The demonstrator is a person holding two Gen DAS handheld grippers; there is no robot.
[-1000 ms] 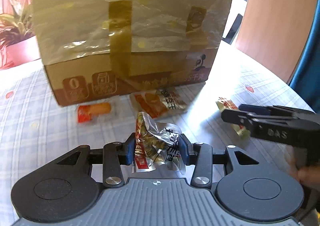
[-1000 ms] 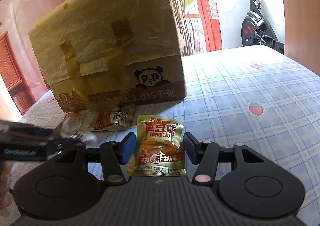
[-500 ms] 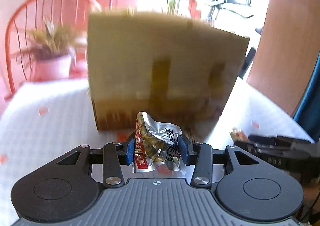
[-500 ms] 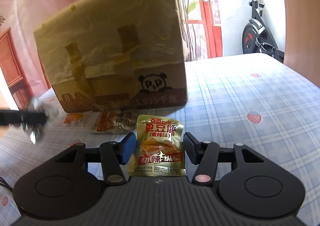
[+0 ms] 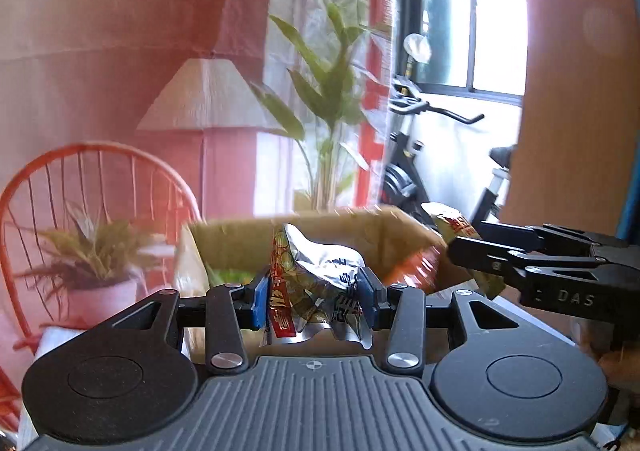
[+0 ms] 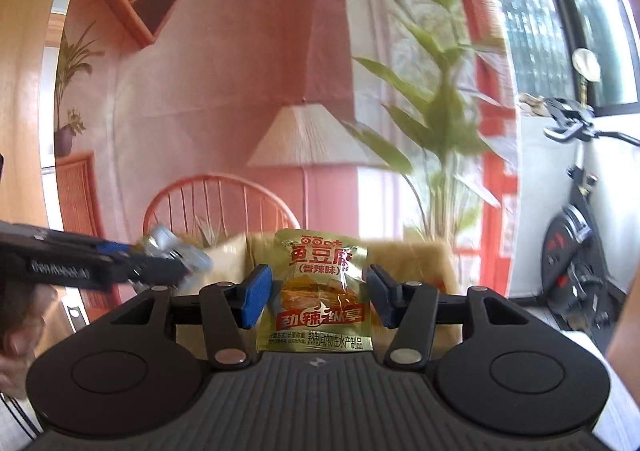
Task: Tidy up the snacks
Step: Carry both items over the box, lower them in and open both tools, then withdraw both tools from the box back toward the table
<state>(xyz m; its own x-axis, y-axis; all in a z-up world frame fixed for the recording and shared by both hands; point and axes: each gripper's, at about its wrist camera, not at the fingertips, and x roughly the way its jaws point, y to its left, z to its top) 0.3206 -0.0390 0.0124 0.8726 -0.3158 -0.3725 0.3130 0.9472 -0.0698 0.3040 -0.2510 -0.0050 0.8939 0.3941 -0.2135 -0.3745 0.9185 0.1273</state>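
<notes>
Both hand-held grippers now raised above box (image 5: 304, 227), interior blurred

Barely any table (image 5: 548, 325) on show right now, just a pale strip peeking out low to the right of the cardboard box (image 5: 240, 239), and what may be another whitish sliver low to the box's left. The box is the one thing I can make out on it: brown walls up, top open. Its base is hidden, so where it meets the cloth can't be seen.
</notes>
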